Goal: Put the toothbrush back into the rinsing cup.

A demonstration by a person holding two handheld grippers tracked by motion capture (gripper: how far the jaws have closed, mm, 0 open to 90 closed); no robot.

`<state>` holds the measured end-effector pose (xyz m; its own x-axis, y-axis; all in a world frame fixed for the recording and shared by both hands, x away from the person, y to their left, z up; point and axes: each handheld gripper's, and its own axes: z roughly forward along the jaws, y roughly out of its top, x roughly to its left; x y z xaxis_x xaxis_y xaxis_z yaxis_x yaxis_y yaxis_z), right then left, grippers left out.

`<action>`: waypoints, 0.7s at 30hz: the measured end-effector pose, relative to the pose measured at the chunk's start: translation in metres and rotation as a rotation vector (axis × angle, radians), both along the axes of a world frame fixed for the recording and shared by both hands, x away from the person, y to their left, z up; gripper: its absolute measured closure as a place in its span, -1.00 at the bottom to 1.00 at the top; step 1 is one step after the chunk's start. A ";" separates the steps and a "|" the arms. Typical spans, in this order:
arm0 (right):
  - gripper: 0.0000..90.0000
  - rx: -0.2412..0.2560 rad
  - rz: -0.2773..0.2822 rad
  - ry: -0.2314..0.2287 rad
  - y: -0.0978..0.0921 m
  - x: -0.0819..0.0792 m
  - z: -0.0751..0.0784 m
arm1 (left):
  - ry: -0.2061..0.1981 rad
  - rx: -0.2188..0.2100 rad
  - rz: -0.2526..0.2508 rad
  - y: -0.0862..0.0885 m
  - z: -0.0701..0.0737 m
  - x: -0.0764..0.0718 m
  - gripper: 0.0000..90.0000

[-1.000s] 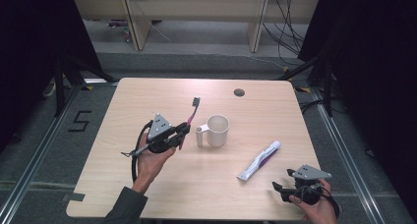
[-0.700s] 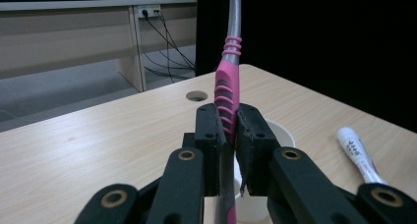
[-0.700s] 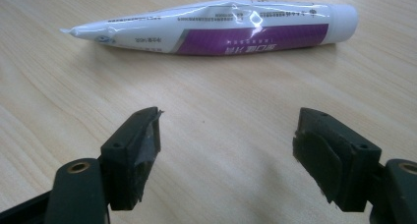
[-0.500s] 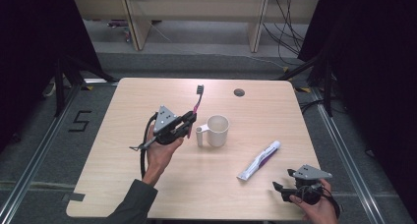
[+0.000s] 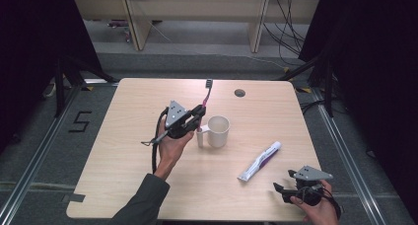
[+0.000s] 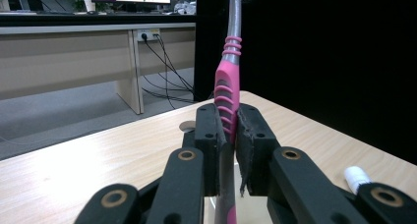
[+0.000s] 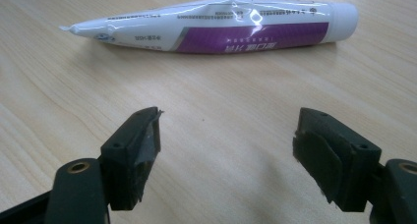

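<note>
My left gripper [image 5: 198, 115] is raised above the table and shut on a pink and grey toothbrush [image 5: 206, 97], whose head points up and away. In the left gripper view the pink handle [image 6: 227, 101] is clamped between the jaws of that gripper [image 6: 228, 135]. A white mug [image 5: 217, 131] stands just right of that gripper. A white and purple toothpaste tube [image 5: 259, 161] lies on the table right of the mug. My right gripper [image 5: 280, 191] rests near the front right corner, open, with the tube [image 7: 221, 26] lying a little beyond its jaws [image 7: 226, 145].
The wooden table [image 5: 123, 151] has a round cable hole [image 5: 240, 93] near its back edge. Black curtains hang on both sides. Desk legs and cables stand on the floor behind the table.
My left gripper has lifted and moved right and away with the toothbrush, closing in on the mug. The right gripper has stayed where it was.
</note>
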<state>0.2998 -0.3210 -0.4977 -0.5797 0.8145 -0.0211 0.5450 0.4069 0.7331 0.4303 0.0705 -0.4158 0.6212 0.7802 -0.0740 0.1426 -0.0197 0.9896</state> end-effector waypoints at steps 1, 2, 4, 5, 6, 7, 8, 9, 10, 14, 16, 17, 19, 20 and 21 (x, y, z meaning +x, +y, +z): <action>-0.41 -0.002 -0.002 0.000 0.000 0.000 0.000 | -0.001 -0.003 -0.002 -0.001 -0.001 0.001 0.78; -0.41 0.000 -0.004 0.004 0.000 0.000 0.000 | -0.003 -0.003 -0.002 -0.002 -0.002 0.002 0.78; -0.41 -0.002 -0.002 0.007 0.000 0.000 0.000 | -0.009 0.006 -0.001 -0.003 -0.003 0.004 0.78; -0.41 -0.004 -0.003 0.007 0.000 0.000 0.001 | -0.012 0.013 -0.001 -0.003 -0.004 0.004 0.78; -0.41 -0.001 -0.003 0.007 0.000 0.000 0.000 | -0.010 0.011 0.000 -0.004 -0.005 0.005 0.78; -0.41 0.001 -0.001 0.004 0.000 0.000 0.000 | -0.012 0.013 0.002 -0.004 -0.007 0.005 0.78; -0.41 0.000 -0.001 0.004 0.000 0.000 0.000 | -0.013 0.015 0.004 -0.003 -0.007 0.005 0.78; -0.41 0.000 0.001 0.004 -0.001 0.000 0.000 | -0.012 0.014 0.004 -0.003 -0.009 0.005 0.78; -0.41 0.001 -0.001 0.008 0.000 0.000 0.000 | -0.011 0.011 0.006 -0.002 -0.010 0.006 0.78; -0.41 0.002 -0.001 0.009 0.000 0.000 0.000 | -0.010 0.007 0.011 -0.002 -0.016 0.005 0.78; -0.41 0.000 -0.002 0.008 0.000 0.000 0.000 | -0.006 0.003 0.010 -0.002 -0.019 0.005 0.78; -0.41 0.001 0.000 0.010 0.000 0.000 0.000 | -0.004 -0.003 0.014 -0.002 -0.021 0.004 0.78; -0.41 0.002 0.002 0.014 0.000 0.000 0.000 | -0.002 -0.005 0.013 -0.001 -0.023 0.004 0.78; -0.41 0.001 0.002 0.014 0.000 0.000 0.000 | -0.002 -0.003 0.012 -0.001 -0.023 0.004 0.78; -0.41 0.001 0.002 0.014 0.000 0.000 0.000 | 0.000 -0.004 0.012 -0.001 -0.025 0.003 0.78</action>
